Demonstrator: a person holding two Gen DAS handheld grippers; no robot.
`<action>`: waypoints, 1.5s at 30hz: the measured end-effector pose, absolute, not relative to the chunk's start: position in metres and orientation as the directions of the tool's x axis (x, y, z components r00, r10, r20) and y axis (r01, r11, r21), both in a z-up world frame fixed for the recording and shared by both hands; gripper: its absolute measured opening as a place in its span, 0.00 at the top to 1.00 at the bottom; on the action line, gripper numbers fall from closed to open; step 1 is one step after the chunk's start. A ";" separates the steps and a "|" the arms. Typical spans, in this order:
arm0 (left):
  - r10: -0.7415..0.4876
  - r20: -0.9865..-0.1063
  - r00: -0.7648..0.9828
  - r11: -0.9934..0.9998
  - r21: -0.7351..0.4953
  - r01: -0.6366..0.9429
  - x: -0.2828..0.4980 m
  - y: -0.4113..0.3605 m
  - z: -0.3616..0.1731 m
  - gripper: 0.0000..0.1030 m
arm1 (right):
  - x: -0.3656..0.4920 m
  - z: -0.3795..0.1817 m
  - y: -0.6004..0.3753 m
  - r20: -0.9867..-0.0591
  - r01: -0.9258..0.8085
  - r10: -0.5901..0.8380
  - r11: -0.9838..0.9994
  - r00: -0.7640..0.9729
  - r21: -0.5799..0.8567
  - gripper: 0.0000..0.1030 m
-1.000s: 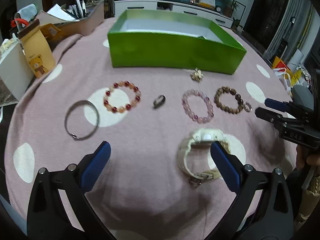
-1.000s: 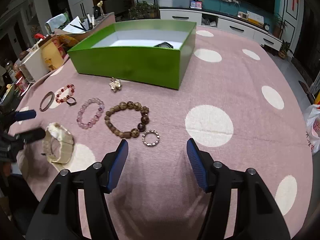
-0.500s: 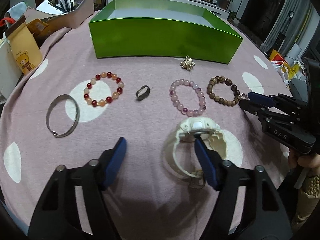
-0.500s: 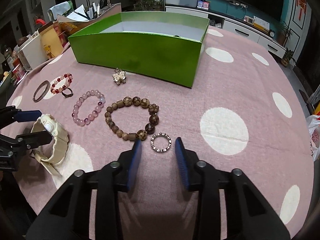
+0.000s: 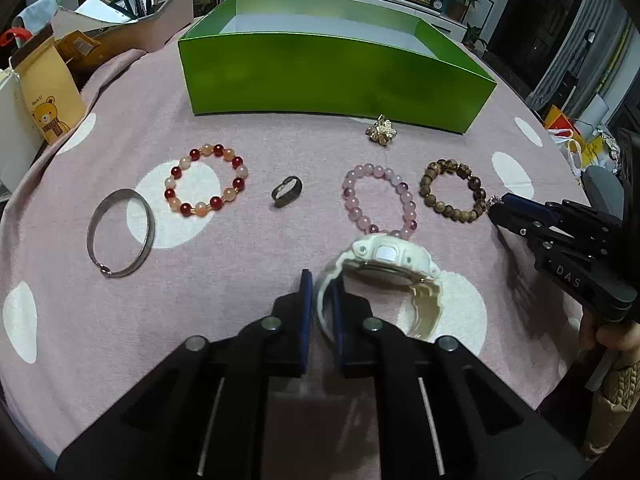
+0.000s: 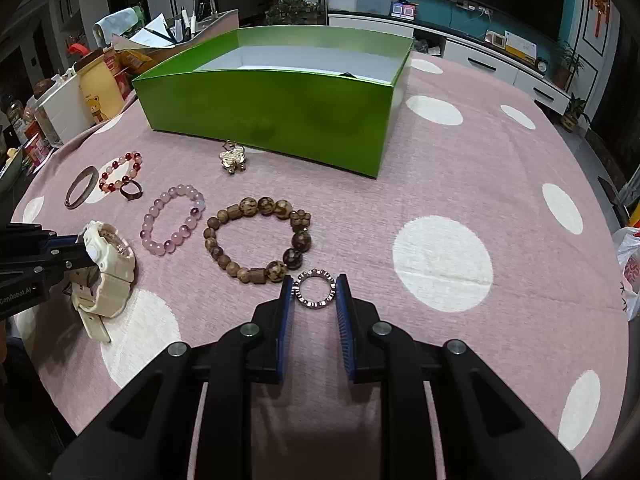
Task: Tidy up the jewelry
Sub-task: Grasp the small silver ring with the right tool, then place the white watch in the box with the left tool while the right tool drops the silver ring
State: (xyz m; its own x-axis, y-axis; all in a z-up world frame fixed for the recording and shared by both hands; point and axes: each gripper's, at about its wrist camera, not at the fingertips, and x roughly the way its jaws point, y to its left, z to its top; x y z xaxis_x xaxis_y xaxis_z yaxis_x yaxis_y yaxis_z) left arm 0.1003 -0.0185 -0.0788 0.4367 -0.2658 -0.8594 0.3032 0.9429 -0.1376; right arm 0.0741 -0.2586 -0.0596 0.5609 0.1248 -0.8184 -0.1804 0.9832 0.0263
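My left gripper [image 5: 320,300] is shut on the strap of a white watch [image 5: 386,258], also seen in the right wrist view [image 6: 106,256]. My right gripper [image 6: 315,290] has closed around a small silver studded ring [image 6: 315,289], its pads touching both sides. On the pink dotted cloth lie a brown wooden bead bracelet [image 6: 256,240], a pink bead bracelet [image 5: 378,200], a red and peach bead bracelet [image 5: 206,184], a silver bangle [image 5: 120,238], a dark ring [image 5: 286,192] and a gold brooch [image 5: 382,130]. An open green box [image 5: 332,76] stands behind them.
A bear-print paper bag [image 5: 46,92] and a tray of papers and pens [image 5: 132,12] stand at the table's back left. The table edge curves off at the right, with bags on the floor [image 6: 630,256] beyond it.
Both grippers have moved forward and closed: the left one on the watch strap, the right one around the small silver ring.
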 end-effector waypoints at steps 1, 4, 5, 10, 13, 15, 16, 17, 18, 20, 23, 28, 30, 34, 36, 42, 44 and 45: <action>-0.267 -0.859 0.437 0.943 -0.140 0.301 0.100 -0.018 -0.078 0.91 | 0.074 -0.059 -0.260 -0.816 -0.176 0.123 0.984 0.564 0.027 0.80; -0.269 -0.854 0.446 0.943 -0.141 0.300 0.100 -0.017 -0.076 0.91 | 0.071 -0.054 -0.261 -0.806 -0.174 0.125 0.984 0.579 0.027 0.80; -0.271 -0.851 0.450 0.944 -0.144 0.297 0.099 -0.015 -0.074 0.91 | 0.070 -0.052 -0.262 -0.802 -0.176 0.127 0.984 0.584 0.027 0.80; -0.290 -0.830 0.475 0.944 -0.168 0.283 0.098 -0.008 -0.064 0.91 | 0.064 -0.041 -0.264 -0.775 -0.176 0.133 0.984 0.618 0.029 0.80; -0.296 -0.819 0.491 0.945 -0.175 0.277 0.097 -0.008 -0.058 0.91 | 0.061 -0.030 -0.265 -0.748 -0.170 0.136 0.985 0.650 0.032 0.80; -0.300 -0.806 0.510 0.945 -0.177 0.275 0.097 -0.008 -0.051 0.91 | 0.059 -0.024 -0.266 -0.730 -0.163 0.135 0.986 0.670 0.033 0.80; -0.303 -0.798 0.521 0.944 -0.179 0.275 0.096 -0.008 -0.048 0.91 | 0.059 -0.020 -0.266 -0.718 -0.157 0.133 0.987 0.683 0.033 0.80; -0.307 -0.791 0.529 0.944 -0.183 0.275 0.096 -0.008 -0.044 0.91 | 0.058 -0.017 -0.266 -0.711 -0.153 0.132 0.988 0.691 0.035 0.80; -0.310 -0.785 0.537 0.944 -0.185 0.275 0.096 -0.008 -0.041 0.91 | 0.058 -0.014 -0.265 -0.702 -0.150 0.132 0.988 0.700 0.036 0.80; -0.314 -0.771 0.553 0.943 -0.189 0.273 0.097 -0.009 -0.034 0.91 | 0.058 -0.007 -0.263 -0.679 -0.144 0.130 0.989 0.723 0.035 0.80; -0.314 -0.749 0.584 0.945 -0.185 0.270 0.100 -0.010 -0.021 0.91 | 0.059 0.006 -0.257 -0.640 -0.143 0.128 0.989 0.758 0.029 0.80; -0.302 -0.712 0.634 0.951 -0.185 0.247 0.115 -0.011 0.002 0.91 | 0.062 0.027 -0.252 -0.576 -0.142 0.136 0.989 0.806 0.035 0.80; -0.298 -0.699 0.651 0.954 -0.187 0.235 0.121 -0.011 0.009 0.91 | 0.065 0.036 -0.252 -0.550 -0.136 0.132 0.990 0.824 0.035 0.80; -0.293 -0.684 0.668 0.956 -0.201 0.214 0.135 -0.012 0.019 0.91 | 0.078 0.049 -0.254 -0.512 -0.112 0.117 0.993 0.851 0.041 0.80; -0.295 -0.676 0.675 0.955 -0.208 0.210 0.143 -0.015 0.024 0.91 | 0.086 0.053 -0.256 -0.505 -0.102 0.112 0.994 0.856 0.047 0.80; -0.306 -0.621 0.721 0.952 -0.223 0.212 0.164 -0.023 0.043 0.91 | 0.106 0.056 -0.259 -0.503 -0.082 0.092 0.996 0.860 0.042 0.80; -0.308 -0.609 0.731 0.951 -0.224 0.214 0.172 -0.026 0.046 0.91 | 0.113 0.054 -0.261 -0.511 -0.079 0.091 0.996 0.855 0.045 0.80; -0.309 -0.603 0.735 0.950 -0.226 0.214 0.177 -0.027 0.047 0.91 | 0.117 0.053 -0.261 -0.516 -0.079 0.091 0.996 0.851 0.045 0.80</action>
